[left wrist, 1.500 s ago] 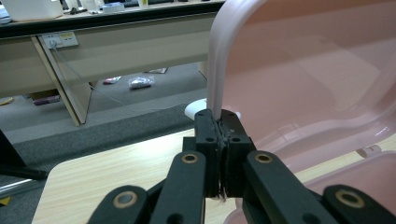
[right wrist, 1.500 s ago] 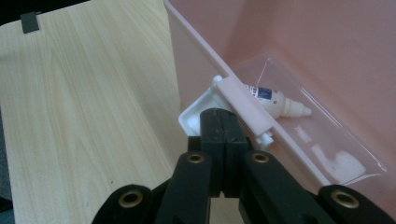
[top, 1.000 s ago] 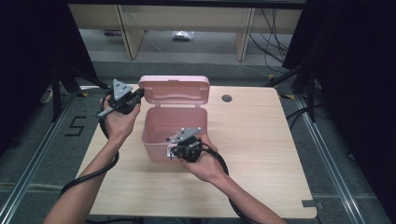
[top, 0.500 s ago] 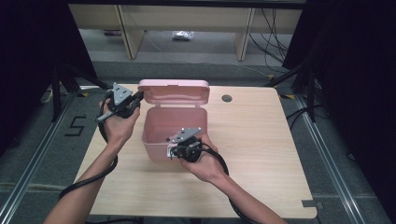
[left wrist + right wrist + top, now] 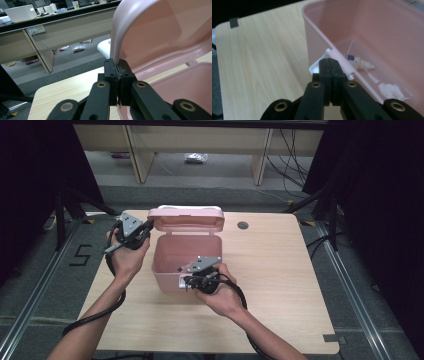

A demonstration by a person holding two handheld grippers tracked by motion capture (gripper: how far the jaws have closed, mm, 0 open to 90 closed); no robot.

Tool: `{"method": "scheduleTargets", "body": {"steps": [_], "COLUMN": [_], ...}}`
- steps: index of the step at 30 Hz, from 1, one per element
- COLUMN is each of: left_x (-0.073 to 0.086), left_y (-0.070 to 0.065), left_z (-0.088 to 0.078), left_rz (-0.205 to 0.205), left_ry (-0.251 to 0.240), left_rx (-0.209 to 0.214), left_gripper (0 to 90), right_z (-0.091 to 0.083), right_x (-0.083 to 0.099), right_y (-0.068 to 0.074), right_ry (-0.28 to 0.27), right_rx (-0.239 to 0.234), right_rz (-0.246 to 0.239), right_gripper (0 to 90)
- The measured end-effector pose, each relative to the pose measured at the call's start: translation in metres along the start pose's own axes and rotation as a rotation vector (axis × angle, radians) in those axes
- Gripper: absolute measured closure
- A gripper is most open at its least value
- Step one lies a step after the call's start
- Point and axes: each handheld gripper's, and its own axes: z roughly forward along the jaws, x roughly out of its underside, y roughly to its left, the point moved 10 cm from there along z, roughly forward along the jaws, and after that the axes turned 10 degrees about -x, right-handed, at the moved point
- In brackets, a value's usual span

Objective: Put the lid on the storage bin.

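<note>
A pale pink plastic box (image 5: 185,260) stands upright on the table (image 5: 280,285), left of its middle. Its hinged lid (image 5: 186,219) is raised nearly upright at the far side. A few small white items (image 5: 362,63) lie inside on the bottom.

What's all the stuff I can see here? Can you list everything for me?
Pink plastic box: one, pink, mid-table, open.
Pink hinged lid: one, pink, standing up at the box's far edge.
Small white items: a few, white, on the box's floor; too blurred to name.
Light wooden table: one, pale wood, with a dark round hole near its far edge.
Left gripper: one, black, shut on the lid's edge.
Right gripper: one, black, shut at the box's near rim by a white latch.
</note>
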Motion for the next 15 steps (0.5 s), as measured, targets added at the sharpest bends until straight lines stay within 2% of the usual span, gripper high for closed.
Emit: {"method": "scheduleTargets", "body": {"steps": [1,4,5,8,9,12,15], "left_x": [0.0,0.002,0.003,0.004,0.005,0.007,0.009], "left_y": [0.0,0.0,-0.001,-0.001,-0.001,-0.002,-0.003], "left_z": [-0.001,-0.003,-0.003,-0.005,-0.006,-0.008,-0.011], "left_rz": [0.004,0.009,0.011,0.016,0.015,0.023,0.035], "left_ry": [0.0,-0.001,-0.001,-0.003,-0.006,-0.006,-0.005], "left_rx": [0.0,-0.002,-0.001,-0.002,-0.002,-0.002,-0.004], "left_gripper": [87.6,87.6,87.6,87.5,87.5,87.5,87.4], "right_z": [-0.004,-0.014,-0.017,-0.025,-0.029,-0.038,-0.046], "right_x": [-0.003,-0.007,-0.007,-0.009,-0.009,-0.013,-0.014], "right_y": [-0.003,-0.012,-0.016,-0.029,-0.031,-0.042,-0.05], "right_ry": [-0.012,-0.036,-0.04,-0.063,-0.066,-0.099,-0.115], "right_rx": [0.005,0.028,0.043,0.066,0.073,0.099,0.115], "right_rz": [-0.013,0.01,0.036,0.024,0.052,0.048,0.073], "right_gripper": [90.0,90.0,90.0,90.0,90.0,90.0,90.0]}}
